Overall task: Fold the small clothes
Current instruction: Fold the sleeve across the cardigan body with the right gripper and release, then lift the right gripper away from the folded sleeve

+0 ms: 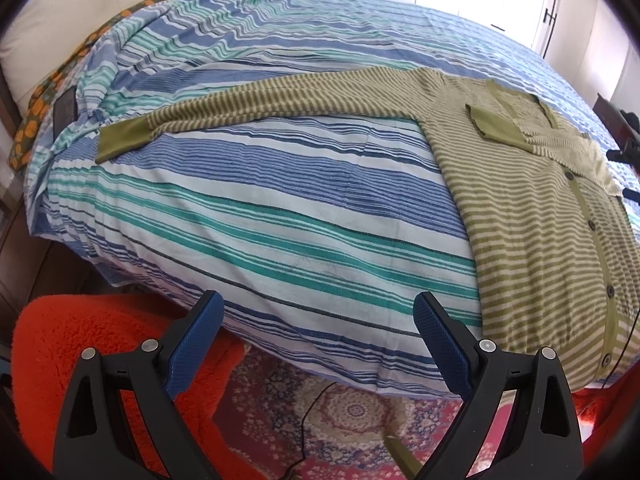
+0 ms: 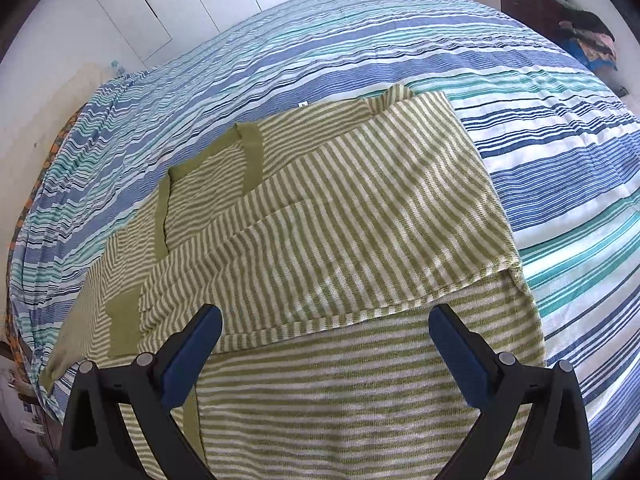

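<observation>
Left gripper [image 1: 318, 312]: we hold it with its jaws spread wide and nothing between them; its blue pads [image 1: 196, 344] hang over the near edge of the bed, above the rug.
Right gripper [image 2: 325, 326]: we hold it wide open as well, gripping nothing; it hovers right above the cardigan, and we cannot tell whether the pads [image 2: 456, 356] touch the knit.
Cardigan [image 1: 536, 240]: from the left gripper it lies ahead and to the right, flat on the bed, button band up; from the right gripper it lies directly beneath and ahead [image 2: 340, 240].
Long sleeve [image 1: 256, 104]: we see it stretched out straight, ahead of the left gripper and running off to the left, its plain green cuff [image 1: 122, 140] at the far left end.
Other sleeve [image 2: 320, 216]: we see it folded across the body, just ahead of the right gripper, its cuff [image 2: 124, 324] lying ahead and left of the left pad.
Buttons [image 1: 610, 290]: a row down the green band, far right of the left gripper.
Bed [image 1: 280, 208]: blue, teal and white striped cover, filling the view ahead of both grippers.
Rug [image 1: 352, 412]: patterned, below and between the left jaws, with a thin dark cable [image 1: 316, 404] lying across it.
Red blanket [image 1: 72, 344]: fluffy, under the left finger of the left gripper.
Clothes pile [image 2: 580, 36]: far ahead and right of the right gripper, beyond the bed.
</observation>
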{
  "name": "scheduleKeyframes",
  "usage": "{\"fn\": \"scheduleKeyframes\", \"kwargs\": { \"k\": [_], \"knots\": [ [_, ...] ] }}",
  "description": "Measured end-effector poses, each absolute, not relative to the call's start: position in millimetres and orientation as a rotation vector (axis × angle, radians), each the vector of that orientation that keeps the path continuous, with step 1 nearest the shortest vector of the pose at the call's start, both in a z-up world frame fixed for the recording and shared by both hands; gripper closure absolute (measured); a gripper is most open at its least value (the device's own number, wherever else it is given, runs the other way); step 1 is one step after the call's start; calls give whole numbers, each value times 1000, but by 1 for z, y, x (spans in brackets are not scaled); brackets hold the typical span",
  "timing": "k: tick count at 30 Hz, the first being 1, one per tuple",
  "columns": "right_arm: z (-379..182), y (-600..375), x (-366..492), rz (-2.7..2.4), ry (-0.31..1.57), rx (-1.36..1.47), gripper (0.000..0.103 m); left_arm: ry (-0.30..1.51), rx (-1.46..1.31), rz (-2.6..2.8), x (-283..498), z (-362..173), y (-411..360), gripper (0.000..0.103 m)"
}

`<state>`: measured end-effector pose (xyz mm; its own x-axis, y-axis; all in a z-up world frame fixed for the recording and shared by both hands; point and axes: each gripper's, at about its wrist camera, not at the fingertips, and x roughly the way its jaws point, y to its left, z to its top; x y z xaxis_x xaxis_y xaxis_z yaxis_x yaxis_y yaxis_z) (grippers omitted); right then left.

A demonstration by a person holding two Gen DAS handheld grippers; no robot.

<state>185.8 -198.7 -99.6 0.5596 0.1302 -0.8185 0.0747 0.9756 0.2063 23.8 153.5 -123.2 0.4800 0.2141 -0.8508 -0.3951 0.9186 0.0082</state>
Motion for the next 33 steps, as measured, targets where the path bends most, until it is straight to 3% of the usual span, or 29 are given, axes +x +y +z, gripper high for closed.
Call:
{"fn": "scheduleKeyframes", "kwargs": {
  "k": [9,16,33],
  "knots": [
    [-73,-192,58,79,859,-88,1,1015,-194,335,27,-125,146,7],
    [-83,-201,-32,29,803,-35,1,1016,-152,296,31,-123,130,7],
    [-95,-169,-43,39,751,-206,1,1000,-29,212,35,-117,92,7]
  ]
}}
